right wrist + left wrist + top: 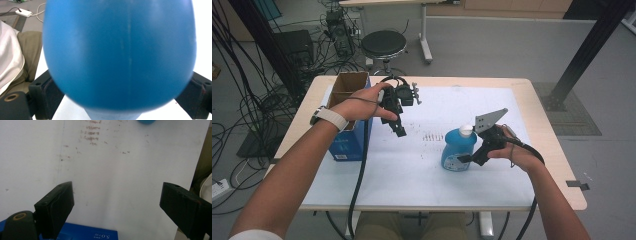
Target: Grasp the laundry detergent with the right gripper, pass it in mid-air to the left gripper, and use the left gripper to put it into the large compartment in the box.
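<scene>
Blue plastic swells across the right gripper view, where the bottle sits so close that it blurs, with one black jaw pressed at each flank low in the frame. In the high view the same bottle stands with its white cap up, right of centre on the white sheet that covers the table. The right gripper meets it from the right side, held by the right hand at the lower right of the frame; its jaws are spread to the bottle's width and closed against it.

Further up and to the left in the high view, the left hand holds the left gripper above the sheet, pointing down. In the left gripper view its jaws stand wide apart at the bottom corners with nothing between them, bare sheet beneath, and a faint patch of reddish marks near the top.

A blue box with an open brown cardboard top stands at the left edge of the table, just beside the left wrist. Its blue edge shows at the bottom of the left gripper view.

At the top of the high view, a round black stool stands on the grey floor beyond the table, with tangled cables at the left.
</scene>
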A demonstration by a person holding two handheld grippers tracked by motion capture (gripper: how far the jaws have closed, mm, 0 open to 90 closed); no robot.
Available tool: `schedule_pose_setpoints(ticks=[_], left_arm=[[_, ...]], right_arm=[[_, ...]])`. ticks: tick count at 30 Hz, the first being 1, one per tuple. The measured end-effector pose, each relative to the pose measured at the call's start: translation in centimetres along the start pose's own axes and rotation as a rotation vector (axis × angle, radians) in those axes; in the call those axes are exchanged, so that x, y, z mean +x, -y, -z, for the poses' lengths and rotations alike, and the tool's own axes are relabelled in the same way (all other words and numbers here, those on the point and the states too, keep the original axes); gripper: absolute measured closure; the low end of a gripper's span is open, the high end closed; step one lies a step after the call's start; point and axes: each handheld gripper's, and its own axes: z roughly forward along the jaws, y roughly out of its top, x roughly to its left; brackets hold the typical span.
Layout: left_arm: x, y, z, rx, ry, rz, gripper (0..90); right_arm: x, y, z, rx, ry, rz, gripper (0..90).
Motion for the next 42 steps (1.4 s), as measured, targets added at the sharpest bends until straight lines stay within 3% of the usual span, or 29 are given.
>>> schedule_pose_setpoints(ticks=[42], left_arm=[[0.10,0.26,-0.40,0.007,0.005,0.005,12.8]], right_arm=[[0.03,0.63,-0.71,-0.040,-0.015,0.010,19.1]])
